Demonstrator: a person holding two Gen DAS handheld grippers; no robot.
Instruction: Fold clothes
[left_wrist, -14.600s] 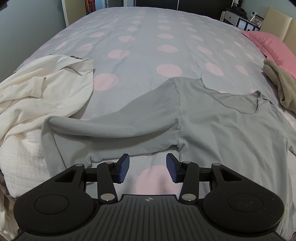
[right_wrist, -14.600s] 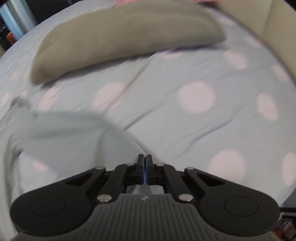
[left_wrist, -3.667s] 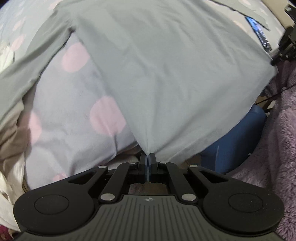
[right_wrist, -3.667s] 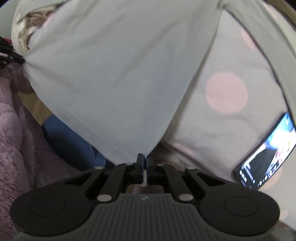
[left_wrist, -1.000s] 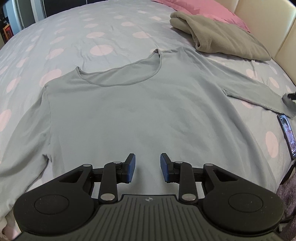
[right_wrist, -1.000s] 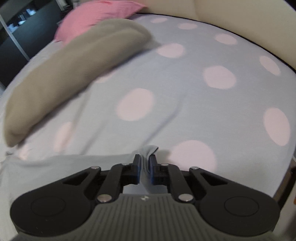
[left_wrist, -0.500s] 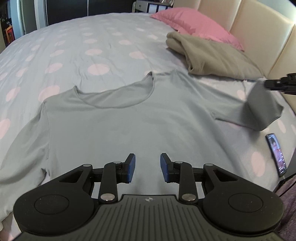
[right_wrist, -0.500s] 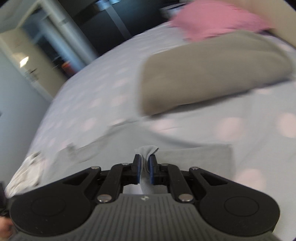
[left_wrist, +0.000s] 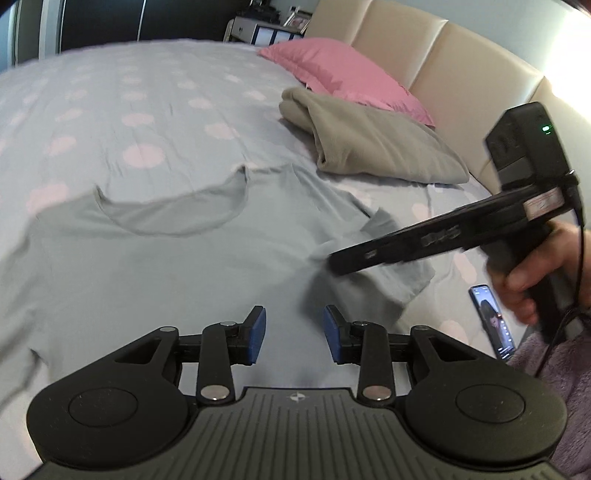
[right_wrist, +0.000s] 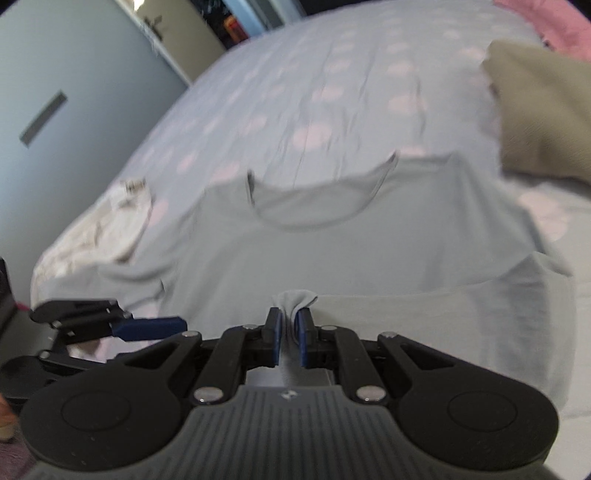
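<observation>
Polka-dot bedding carries our grey top, spread flat, neckline away from us; our right gripper is clamped on the sleeve cuff, drawn over the body; our left gripper, fingers apart and just widened, hovers empty above the hem.

No words or numbers are showing clearly enough to read. A small pale sticker is sitting on the right gripper with red marks on it (too blurry to make out). A little round logo is showing on the left gripper, but it is not spelling anything. The phone on the bed is glowing, yet its tiny writing is staying unreadable.
</observation>
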